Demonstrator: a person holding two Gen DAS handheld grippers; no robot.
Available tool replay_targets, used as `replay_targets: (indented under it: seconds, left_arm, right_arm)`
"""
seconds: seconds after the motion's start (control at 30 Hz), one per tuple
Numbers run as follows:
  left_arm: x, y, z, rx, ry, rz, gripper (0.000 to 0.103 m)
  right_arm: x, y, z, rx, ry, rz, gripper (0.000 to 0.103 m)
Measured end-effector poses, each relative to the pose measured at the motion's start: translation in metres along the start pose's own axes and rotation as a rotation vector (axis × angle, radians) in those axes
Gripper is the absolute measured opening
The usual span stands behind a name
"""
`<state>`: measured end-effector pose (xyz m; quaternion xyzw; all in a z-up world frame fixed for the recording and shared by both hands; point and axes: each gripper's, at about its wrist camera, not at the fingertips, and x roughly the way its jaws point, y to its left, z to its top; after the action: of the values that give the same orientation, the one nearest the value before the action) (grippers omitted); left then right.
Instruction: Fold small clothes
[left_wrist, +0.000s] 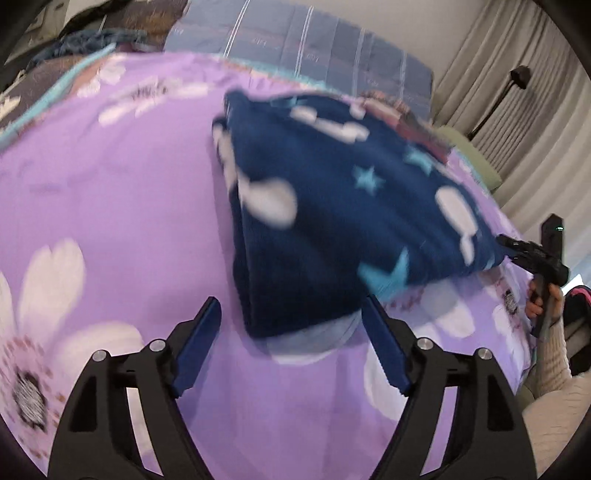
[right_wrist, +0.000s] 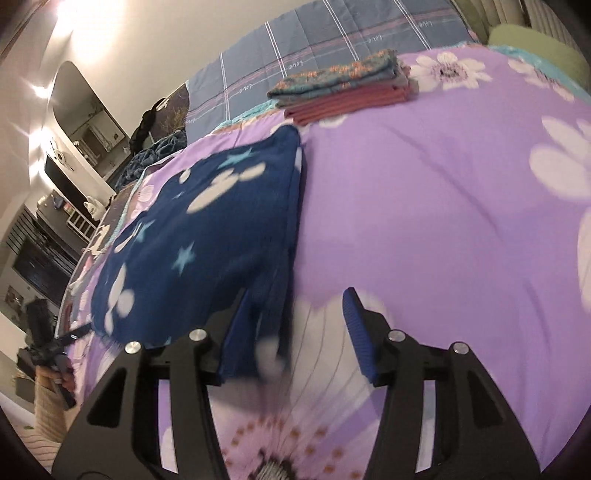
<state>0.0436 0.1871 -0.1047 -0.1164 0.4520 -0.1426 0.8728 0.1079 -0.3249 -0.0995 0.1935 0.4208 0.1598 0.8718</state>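
Observation:
A folded dark blue garment (left_wrist: 332, 206) with white shapes and light blue stars lies on the purple floral bedspread (left_wrist: 110, 184). My left gripper (left_wrist: 291, 317) is open, its jaws wide apart, with the garment's near corner lying between the fingertips. My right gripper (right_wrist: 295, 314) is open too, with the garment's (right_wrist: 207, 236) near edge between its fingers, close to the left finger (right_wrist: 236, 332). In the left wrist view the right gripper (left_wrist: 517, 254) sits at the garment's right corner. Both views are blurred.
A stack of folded clothes (right_wrist: 347, 85), teal on top and red below, lies at the far side of the bedspread (right_wrist: 443, 221). A blue plaid quilt (right_wrist: 332, 40) lies behind it. Curtains (left_wrist: 517, 92) and a green cushion (left_wrist: 476, 158) stand to the right.

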Motion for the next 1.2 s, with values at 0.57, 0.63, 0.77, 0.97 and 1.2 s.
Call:
replay_targets:
  seconds: [0.57, 0.63, 0.77, 0.97, 1.2]
  left_arm:
    - [-0.02, 0.016, -0.026, 0.006, -0.076, 0.249, 0.0]
    - [-0.033, 0.018, -0.022, -0.073, -0.118, 0.22, 0.0]
    - [-0.063, -0.026, 0.006, 0.002, -0.242, 0.207, 0.013]
    - [-0.015, -0.157, 0.042, 0.284, -0.196, 0.007, 0.037]
    - [0.096, -0.317, 0.02, 0.638, -0.065, -0.077, 0.07]
  right_arm:
    - [-0.009, 0.01, -0.022, 0.03, -0.001, 0.001, 0.055]
    - [-0.007, 0.008, -0.019, 0.034, 0.008, 0.007, 0.049]
    - [-0.006, 0.01, -0.009, -0.003, 0.001, 0.015, 0.044]
    - [-0.003, 0.007, -0.001, -0.003, -0.005, 0.055, 0.044]
    - [-0.017, -0.022, 0.019, 0.048, -0.008, -0.006, 0.044]
